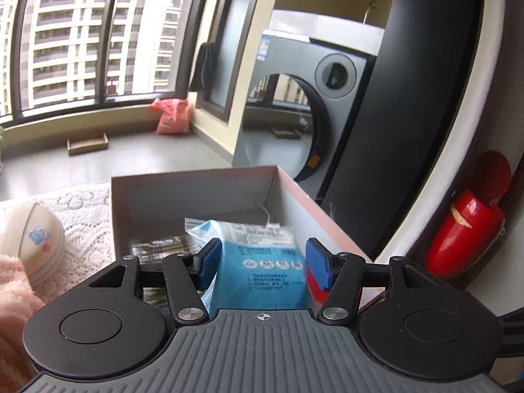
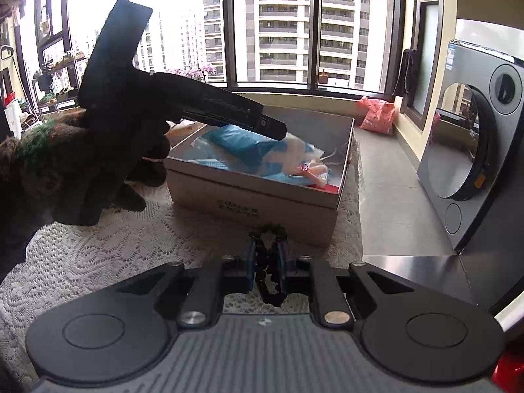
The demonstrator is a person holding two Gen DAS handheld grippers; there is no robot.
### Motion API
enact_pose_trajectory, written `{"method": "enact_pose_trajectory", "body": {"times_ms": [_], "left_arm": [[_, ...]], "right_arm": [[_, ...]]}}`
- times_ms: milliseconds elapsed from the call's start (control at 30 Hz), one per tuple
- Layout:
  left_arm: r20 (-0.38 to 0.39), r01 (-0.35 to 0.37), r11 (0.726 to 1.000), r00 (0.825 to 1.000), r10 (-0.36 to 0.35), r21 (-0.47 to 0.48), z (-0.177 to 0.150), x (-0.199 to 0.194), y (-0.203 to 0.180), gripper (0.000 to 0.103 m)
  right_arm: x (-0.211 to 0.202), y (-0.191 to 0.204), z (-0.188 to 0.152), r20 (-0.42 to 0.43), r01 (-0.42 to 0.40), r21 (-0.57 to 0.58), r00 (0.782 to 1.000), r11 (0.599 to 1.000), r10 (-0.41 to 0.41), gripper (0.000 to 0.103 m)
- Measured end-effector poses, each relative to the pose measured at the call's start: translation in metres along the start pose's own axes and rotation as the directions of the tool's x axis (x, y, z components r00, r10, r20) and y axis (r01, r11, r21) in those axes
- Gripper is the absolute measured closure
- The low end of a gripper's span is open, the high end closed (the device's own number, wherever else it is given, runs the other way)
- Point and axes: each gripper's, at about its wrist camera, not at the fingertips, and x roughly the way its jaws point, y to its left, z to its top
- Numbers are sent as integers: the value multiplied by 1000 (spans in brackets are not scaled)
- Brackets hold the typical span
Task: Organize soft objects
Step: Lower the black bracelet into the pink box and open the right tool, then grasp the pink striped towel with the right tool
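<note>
We hold our left gripper [image 1: 260,263] over the cardboard box [image 2: 255,193] on the lace tablecloth [image 2: 114,249], its blue pads standing apart. A blue packet [image 1: 262,262] shows between them, but from this angle we cannot tell whether the pads touch it or whether it simply lies in the box below.

Our right gripper [image 2: 267,268] sits nearer the front of the table, its pads drawn together on a small dark scrunchie [image 2: 270,271] (a frilly thing, dangling loose between the pads).

The box already holds several things: the blue packet, clear wrapped bundles [image 1: 157,247], a white cord [image 1: 267,217], and something pink and pale at the far end [image 2: 311,170]. So we judge the sorting well along.

What looks left is the scrunchie in our right gripper, a round beige cushion [image 1: 32,239] and a pink fluffy cloth [image 1: 13,291], both lying on the tablecloth just beside the box.
</note>
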Motion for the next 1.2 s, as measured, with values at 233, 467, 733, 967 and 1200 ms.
{"method": "enact_pose_trajectory", "body": {"times_ms": [233, 467, 733, 967, 1200], "left_arm": [[43, 107, 990, 994, -104, -88, 10, -34, 22, 43], [235, 33, 988, 972, 3, -151, -3, -90, 50, 43], [329, -218, 943, 897, 295, -249, -61, -178, 94, 43], [182, -203, 919, 944, 275, -337, -117, -189, 120, 35], [110, -179, 941, 970, 218, -286, -139, -194, 110, 41]], "right_arm": [[33, -30, 104, 114, 49, 31, 992, 998, -52, 88], [99, -38, 166, 14, 50, 78, 999, 996, -51, 56], [120, 54, 143, -31, -99, -48, 995, 994, 97, 41], [156, 148, 142, -96, -239, -107, 969, 965, 229, 30], [195, 172, 144, -185, -288, 7, 941, 958, 284, 21]]}}
